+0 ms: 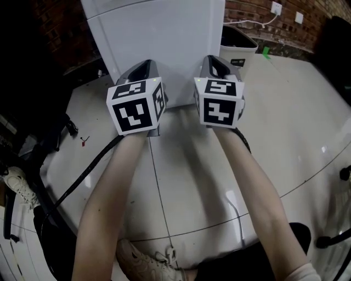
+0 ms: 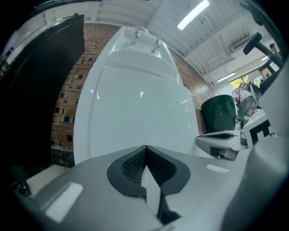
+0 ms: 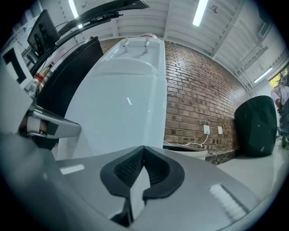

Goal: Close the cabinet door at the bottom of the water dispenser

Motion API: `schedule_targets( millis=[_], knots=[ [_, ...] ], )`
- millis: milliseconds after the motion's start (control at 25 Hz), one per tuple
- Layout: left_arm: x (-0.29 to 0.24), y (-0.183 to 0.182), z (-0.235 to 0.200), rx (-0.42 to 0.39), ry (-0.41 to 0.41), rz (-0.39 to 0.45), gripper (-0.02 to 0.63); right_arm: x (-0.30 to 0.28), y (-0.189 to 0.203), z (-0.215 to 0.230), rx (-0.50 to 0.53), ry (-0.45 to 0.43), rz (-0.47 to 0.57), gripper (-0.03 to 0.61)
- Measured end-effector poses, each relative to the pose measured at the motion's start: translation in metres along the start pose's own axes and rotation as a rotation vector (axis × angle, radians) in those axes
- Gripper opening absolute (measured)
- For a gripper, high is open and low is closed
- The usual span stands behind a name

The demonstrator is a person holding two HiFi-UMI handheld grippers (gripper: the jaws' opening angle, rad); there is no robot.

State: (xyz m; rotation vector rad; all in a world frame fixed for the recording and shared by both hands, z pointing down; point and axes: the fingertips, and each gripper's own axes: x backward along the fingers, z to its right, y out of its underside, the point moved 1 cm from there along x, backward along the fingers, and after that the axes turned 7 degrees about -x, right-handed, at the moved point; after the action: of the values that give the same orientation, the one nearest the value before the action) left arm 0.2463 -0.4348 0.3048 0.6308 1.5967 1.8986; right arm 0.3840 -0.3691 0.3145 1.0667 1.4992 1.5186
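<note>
The white water dispenser [image 1: 159,38] stands upright at the far side of the pale floor. Its lower front panel, the cabinet door [image 2: 135,108], fills the left gripper view and looks flush with the body, with no gap showing. My left gripper [image 1: 143,65] and right gripper [image 1: 215,59] are held level, side by side, right at that lower front. Whether they touch it I cannot tell. In its own view the left gripper [image 2: 145,146] is shut and holds nothing. The right gripper [image 3: 143,146] is also shut and empty, facing the door's right edge [image 3: 158,103].
A white bin with a black liner [image 1: 237,46] stands just right of the dispenser, against the brick wall [image 1: 258,16]. A wall socket [image 1: 276,7] has a white cable. Black cables [image 1: 88,170] trail across the floor on the left. Dark furniture [image 1: 33,55] stands at the far left.
</note>
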Motion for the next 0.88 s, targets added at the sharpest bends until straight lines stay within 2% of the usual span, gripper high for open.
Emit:
schedule_targets(
  millis=[320, 480, 600, 880],
  knots=[
    [-0.006, 0.003, -0.004, 0.055, -0.023, -0.013, 0.018, -0.005, -0.008, -0.006, 0.012, -0.01, 0.011, 0.0],
    [-0.004, 0.003, -0.003, 0.055, -0.032, -0.023, 0.018, -0.002, -0.009, -0.006, 0.007, -0.013, 0.011, 0.0],
    [0.005, 0.003, -0.002, 0.093, -0.052, -0.032, 0.018, 0.006, -0.011, -0.008, -0.018, -0.014, 0.0, 0.0],
    [0.061, -0.036, 0.011, 0.117, -0.052, -0.002, 0.018, 0.068, -0.045, -0.032, -0.106, -0.045, 0.015, 0.0]
  ],
)
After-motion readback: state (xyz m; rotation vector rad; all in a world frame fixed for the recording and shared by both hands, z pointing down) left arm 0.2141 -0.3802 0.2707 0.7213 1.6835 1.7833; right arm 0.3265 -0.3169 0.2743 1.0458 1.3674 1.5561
